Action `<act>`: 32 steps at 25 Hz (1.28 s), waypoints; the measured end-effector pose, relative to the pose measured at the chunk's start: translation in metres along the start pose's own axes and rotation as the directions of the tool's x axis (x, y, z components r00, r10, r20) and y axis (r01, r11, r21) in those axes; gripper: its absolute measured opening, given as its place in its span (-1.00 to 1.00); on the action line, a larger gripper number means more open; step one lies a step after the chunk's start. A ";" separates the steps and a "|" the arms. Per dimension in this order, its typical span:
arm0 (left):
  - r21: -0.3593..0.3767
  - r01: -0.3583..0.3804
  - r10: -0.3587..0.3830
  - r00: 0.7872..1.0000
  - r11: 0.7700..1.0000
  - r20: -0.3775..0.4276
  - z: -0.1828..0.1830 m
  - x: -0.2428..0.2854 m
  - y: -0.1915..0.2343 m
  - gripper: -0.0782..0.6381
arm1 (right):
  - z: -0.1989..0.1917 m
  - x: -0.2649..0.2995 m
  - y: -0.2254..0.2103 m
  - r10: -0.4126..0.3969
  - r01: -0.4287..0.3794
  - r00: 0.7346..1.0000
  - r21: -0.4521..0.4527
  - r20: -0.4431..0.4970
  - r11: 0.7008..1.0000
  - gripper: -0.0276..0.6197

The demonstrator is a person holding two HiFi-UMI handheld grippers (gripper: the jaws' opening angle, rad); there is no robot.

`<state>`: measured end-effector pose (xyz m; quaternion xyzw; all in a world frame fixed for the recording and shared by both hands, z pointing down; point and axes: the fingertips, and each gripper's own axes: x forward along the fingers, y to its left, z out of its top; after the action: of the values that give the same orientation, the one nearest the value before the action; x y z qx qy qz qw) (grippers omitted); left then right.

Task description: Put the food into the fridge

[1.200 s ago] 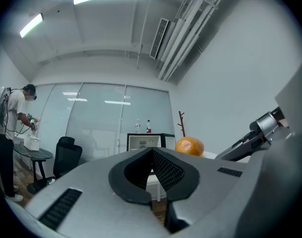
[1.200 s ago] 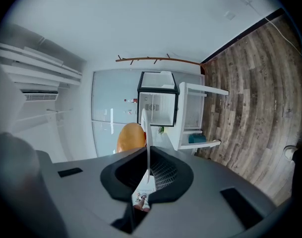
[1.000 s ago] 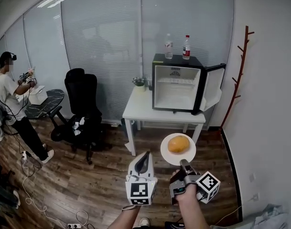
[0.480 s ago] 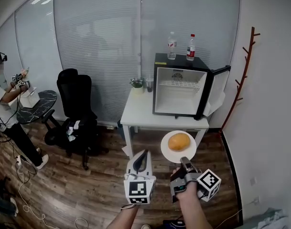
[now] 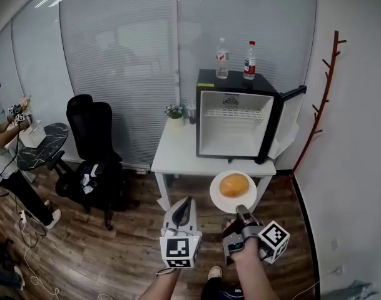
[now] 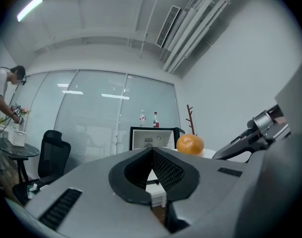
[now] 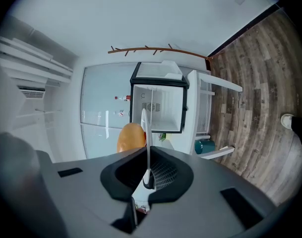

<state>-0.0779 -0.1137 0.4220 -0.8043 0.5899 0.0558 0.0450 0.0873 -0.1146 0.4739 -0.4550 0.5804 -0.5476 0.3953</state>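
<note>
My right gripper [image 5: 241, 215] is shut on the rim of a white plate [image 5: 223, 197] that carries a round orange bun [image 5: 234, 184]. In the right gripper view the plate [image 7: 145, 144] shows edge-on between the jaws, with the bun [image 7: 130, 138] beside it. My left gripper [image 5: 185, 210] is shut and holds nothing; its jaws meet at the tips [image 6: 151, 152]. Ahead, a small black fridge [image 5: 236, 115] stands on a white table [image 5: 180, 152], its door [image 5: 290, 124] swung open to the right. The white inside looks empty apart from a wire shelf.
Two water bottles [image 5: 221, 58] [image 5: 249, 60] stand on top of the fridge. A small potted plant [image 5: 174, 114] sits at the table's back left. A black office chair [image 5: 92, 136] is to the left, a person [image 5: 5, 142] by a round dark table farther left. A wooden coat rack [image 5: 326, 83] leans at the right wall.
The fridge and table have come a little nearer and shifted slightly in the head view. Both grippers and the plate with the bun stay in the same hold.
</note>
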 end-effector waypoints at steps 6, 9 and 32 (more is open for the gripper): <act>0.000 -0.022 0.022 1.000 1.000 -0.011 -0.006 0.083 -0.003 -0.71 | 0.050 0.067 0.000 -0.011 0.011 1.000 0.002 -0.012 1.000 -0.81; 0.004 -0.033 0.033 0.999 0.999 -0.014 -0.006 0.123 -0.006 -0.71 | 0.076 0.099 0.002 -0.013 0.014 1.000 0.008 -0.017 1.000 -0.81; 0.018 -0.095 0.096 0.995 0.995 -0.030 -0.040 0.317 0.047 -0.71 | 0.136 0.303 -0.004 -0.048 0.048 0.994 -0.006 -0.100 0.999 -0.81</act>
<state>-0.0272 -0.4323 0.4158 -0.7755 0.6288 0.0405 0.0396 0.1346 -0.4433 0.4779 -0.4416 0.5891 -0.5781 0.3517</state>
